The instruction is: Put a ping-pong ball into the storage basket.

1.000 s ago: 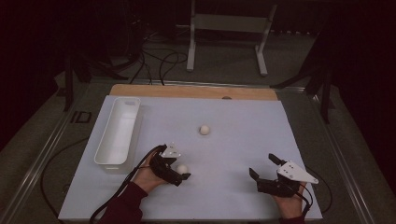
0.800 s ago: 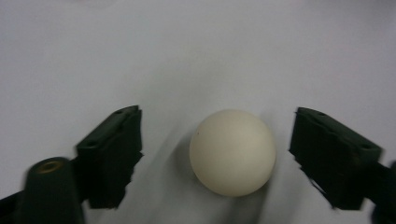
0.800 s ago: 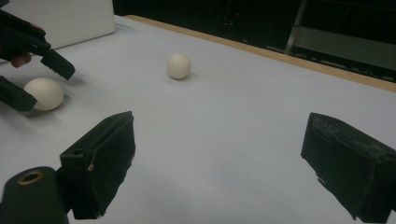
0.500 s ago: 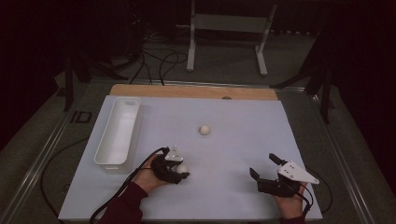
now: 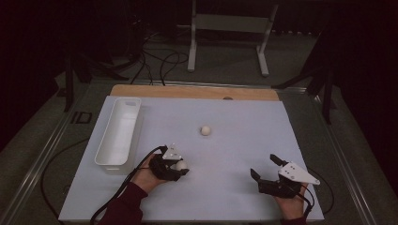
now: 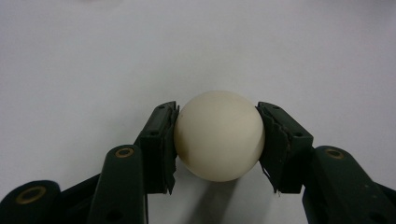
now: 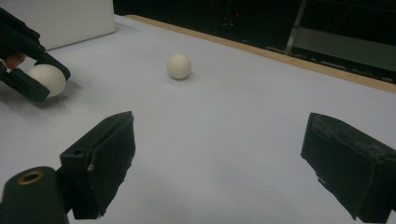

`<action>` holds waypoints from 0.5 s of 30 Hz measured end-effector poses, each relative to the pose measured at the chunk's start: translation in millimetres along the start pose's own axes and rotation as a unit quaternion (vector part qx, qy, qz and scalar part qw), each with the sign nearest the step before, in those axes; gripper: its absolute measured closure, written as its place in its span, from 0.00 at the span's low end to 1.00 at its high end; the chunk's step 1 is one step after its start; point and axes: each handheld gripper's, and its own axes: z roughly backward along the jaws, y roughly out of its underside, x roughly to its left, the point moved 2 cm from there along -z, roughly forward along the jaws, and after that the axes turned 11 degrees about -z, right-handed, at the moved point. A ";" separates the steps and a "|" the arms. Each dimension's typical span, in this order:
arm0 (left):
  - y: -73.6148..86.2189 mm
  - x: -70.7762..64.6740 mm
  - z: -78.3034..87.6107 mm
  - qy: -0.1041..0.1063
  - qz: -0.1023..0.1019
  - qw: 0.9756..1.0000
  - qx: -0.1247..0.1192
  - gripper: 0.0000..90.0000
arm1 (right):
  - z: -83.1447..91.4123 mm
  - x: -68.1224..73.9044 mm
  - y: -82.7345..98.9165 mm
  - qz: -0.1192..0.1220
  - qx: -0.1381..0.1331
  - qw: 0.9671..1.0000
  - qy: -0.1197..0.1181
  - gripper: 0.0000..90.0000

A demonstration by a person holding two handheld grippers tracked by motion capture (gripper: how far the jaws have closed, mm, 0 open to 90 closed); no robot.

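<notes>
Far left of the white mat (image 5: 225,154) sits your long white bin (image 5: 119,131), lengthwise along the mat's left edge, its inside bare. Just right of the bin's near end, your left gripper (image 5: 176,165) has just been closing, and now both pads press on 1 cream ball (image 6: 219,135) — in the left gripper view the ball rests on the mat, pinched at its 2 sides, its shadow under it. Moving right from the bin, a 2nd ball (image 5: 205,130) lies alone near the mat's centre, well apart from both grippers; the right gripper view shows it too (image 7: 179,65), beyond the held one. Further right again, your right gripper (image 5: 266,169) sits low over the mat's near right part, jaws spread wide with bare mat between them. Beyond the mat's far edge runs a wooden board strip (image 5: 197,92), then dark floor with cables (image 5: 159,61) and a metal stand (image 5: 230,37).
</notes>
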 end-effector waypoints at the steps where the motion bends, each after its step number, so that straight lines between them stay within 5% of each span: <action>1: -0.4 0.3 1.3 -0.001 0.002 1.000 -0.003 0.57 | 0.0 0.0 0.0 0.000 0.000 1.000 0.000 0.11; 15: -3.9 7.9 22.1 -0.019 0.013 0.999 -0.035 0.57 | -1.1 0.9 0.8 -0.002 0.003 1.000 -0.001 0.11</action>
